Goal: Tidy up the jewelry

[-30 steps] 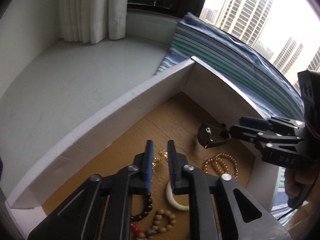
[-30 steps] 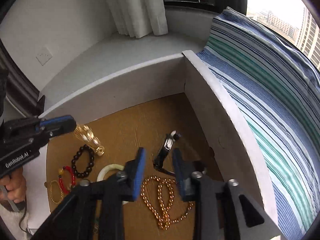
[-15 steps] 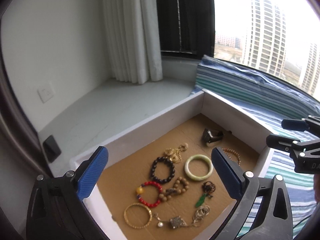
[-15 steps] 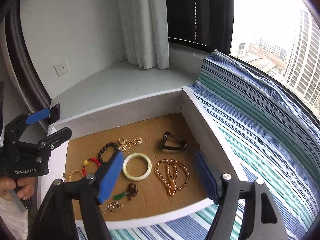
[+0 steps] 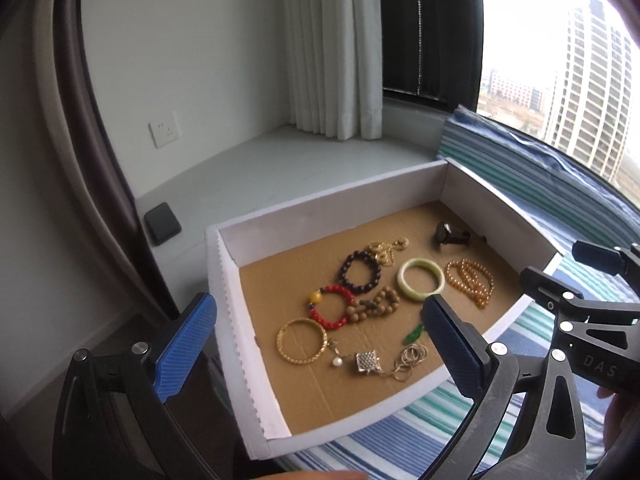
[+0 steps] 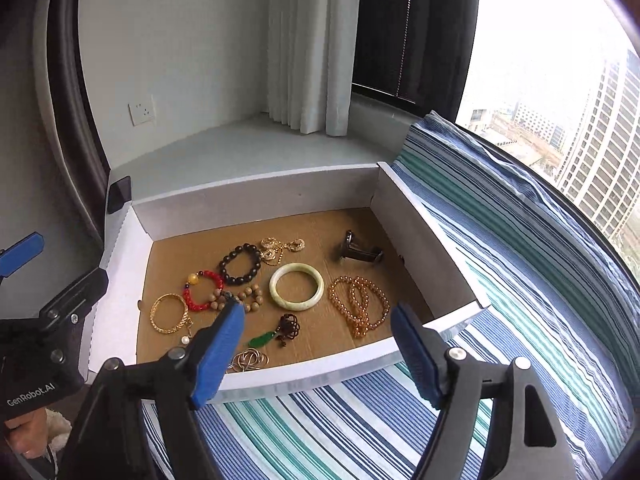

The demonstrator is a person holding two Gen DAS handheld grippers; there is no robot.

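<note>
Two empty hand-held grippers, left (image 5: 316, 344) wide open, right (image 6: 320, 350) opening, above five bracelets (image 6: 296, 286) in one box (image 6: 256, 196)

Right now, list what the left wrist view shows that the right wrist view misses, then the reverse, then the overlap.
Left only: the silver square pendant, which is blocked in the right view.
Right only: the dark knotted charm, which is blocked in the left view.
Both: the box, jade bangle, watch, amber beads and red bracelet.
</note>
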